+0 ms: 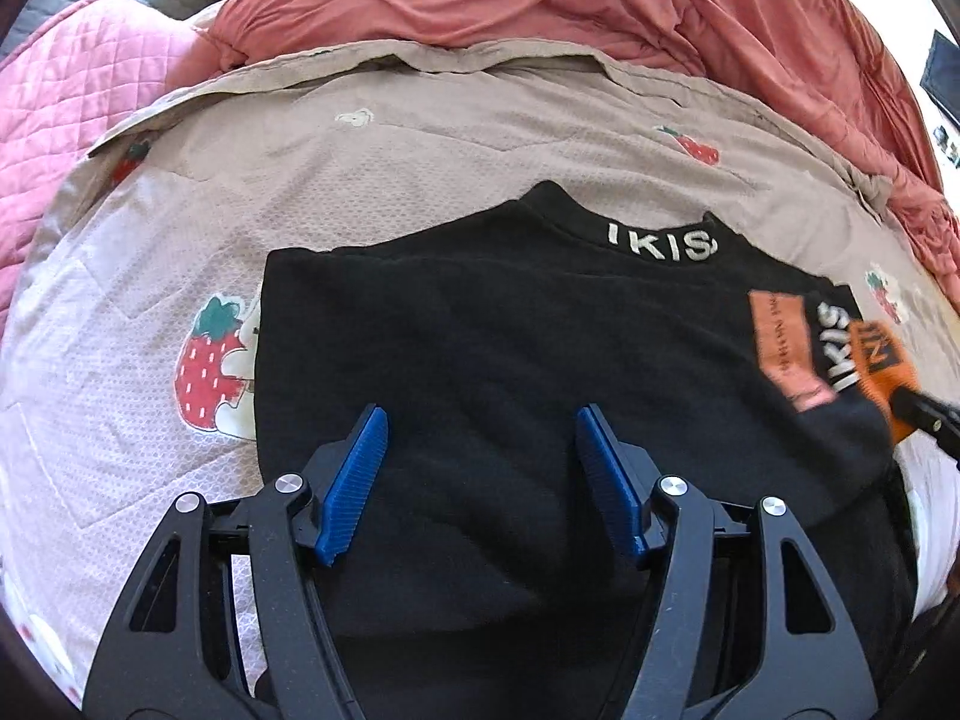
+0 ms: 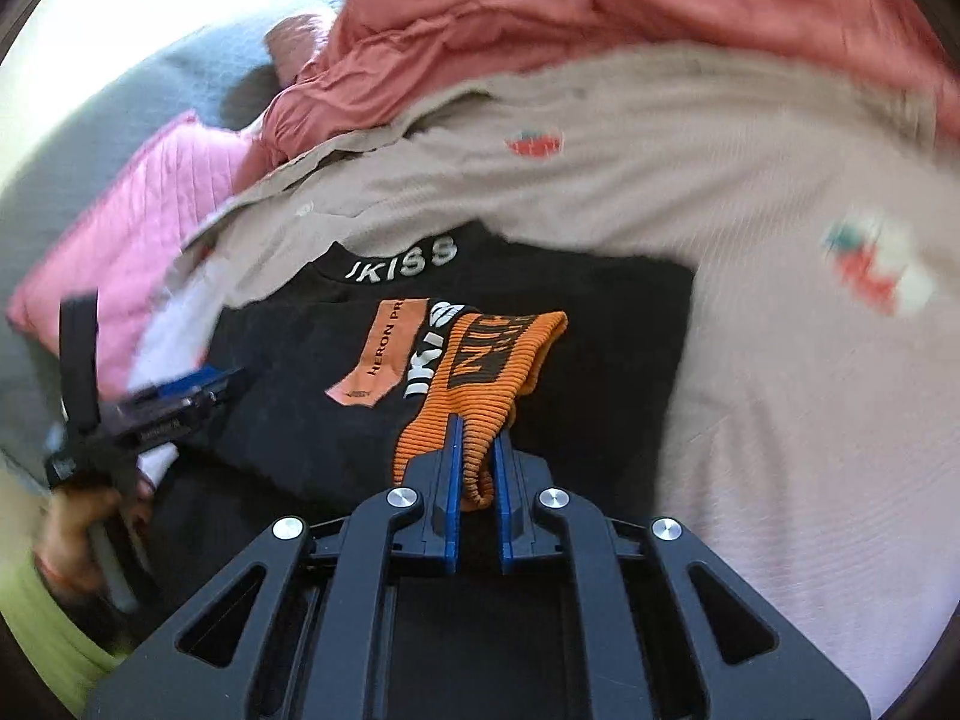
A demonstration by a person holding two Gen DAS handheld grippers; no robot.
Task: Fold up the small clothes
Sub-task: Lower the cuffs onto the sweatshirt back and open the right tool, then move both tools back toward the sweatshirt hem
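A small black sweater [image 1: 480, 324] with white collar lettering lies flat on a strawberry-print sheet [image 1: 300, 168]; its left side is folded in. It also shows in the right wrist view [image 2: 288, 360]. My left gripper [image 1: 480, 420] is open and empty, hovering over the sweater's middle. My right gripper [image 2: 477, 438] is shut on the orange ribbed cuff [image 2: 480, 372] of the right sleeve, held over the sweater's body. The cuff and right gripper show at the right edge of the left wrist view [image 1: 888, 372]. A peach patch [image 2: 384, 354] is on the sleeve.
A rumpled red duvet [image 1: 600, 0] lies behind the sheet. A pink quilted pillow [image 1: 78, 78] sits at the back left. The left gripper and the hand holding it show at the left of the right wrist view [image 2: 120, 414].
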